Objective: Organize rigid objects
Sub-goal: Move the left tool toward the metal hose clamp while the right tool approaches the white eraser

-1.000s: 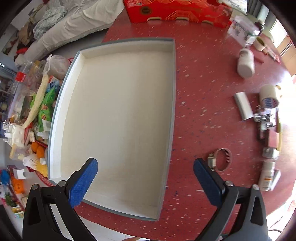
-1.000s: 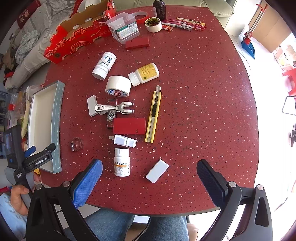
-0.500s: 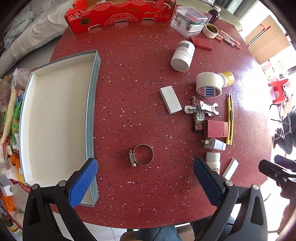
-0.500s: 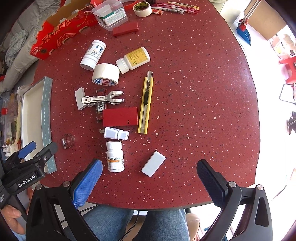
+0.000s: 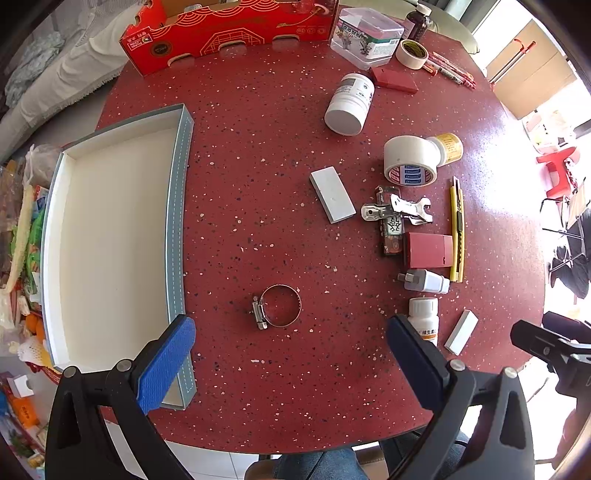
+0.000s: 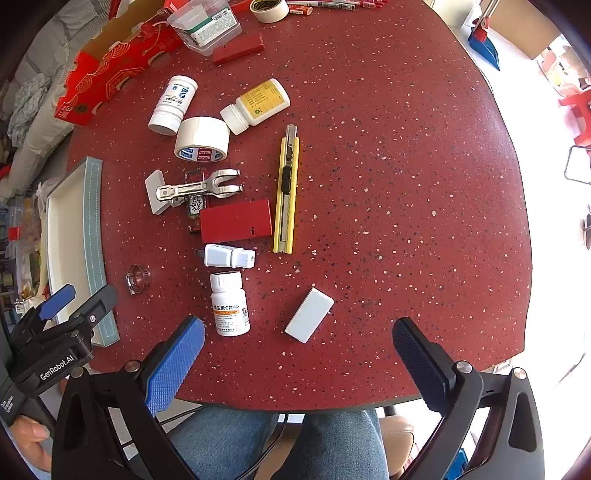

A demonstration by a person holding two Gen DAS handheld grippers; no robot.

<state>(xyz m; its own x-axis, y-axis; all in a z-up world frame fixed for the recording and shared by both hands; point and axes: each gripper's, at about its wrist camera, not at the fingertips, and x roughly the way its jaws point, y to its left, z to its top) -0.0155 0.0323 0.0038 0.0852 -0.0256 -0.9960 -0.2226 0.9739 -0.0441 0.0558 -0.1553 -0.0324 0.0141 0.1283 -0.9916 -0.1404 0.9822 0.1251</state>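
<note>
An empty white tray with a grey-blue rim (image 5: pixel 177 206) (image 6: pixel 92 221) lies at the table's left. A metal hose clamp (image 5: pixel 279 306) (image 6: pixel 137 278) rests near the front edge, just ahead of my open left gripper (image 5: pixel 291 354) (image 6: pixel 79 297). Right of it lie a white pill bottle (image 6: pixel 229 304) (image 5: pixel 424 317), a white block (image 6: pixel 309 314), a white plug (image 6: pixel 229 256), a red box (image 6: pixel 236 220), a yellow utility knife (image 6: pixel 286 192), a metal clip (image 6: pixel 199 187) and a tape roll (image 6: pixel 202 139). My right gripper (image 6: pixel 299 358) is open above the front edge, holding nothing.
At the back stand a red carton (image 5: pixel 229 33), a clear plastic box (image 5: pixel 367 38), a second tape roll (image 5: pixel 413 53), pens (image 5: pixel 452 70), two lying bottles (image 6: pixel 173 105) (image 6: pixel 256 105). A person's jeans-clad legs (image 6: pixel 277 443) sit under the front edge. Clutter lies on the floor at left.
My left gripper swung right from over the tray to face the hose clamp and the objects. The right gripper moved slightly nearer the table. Both stayed open.
</note>
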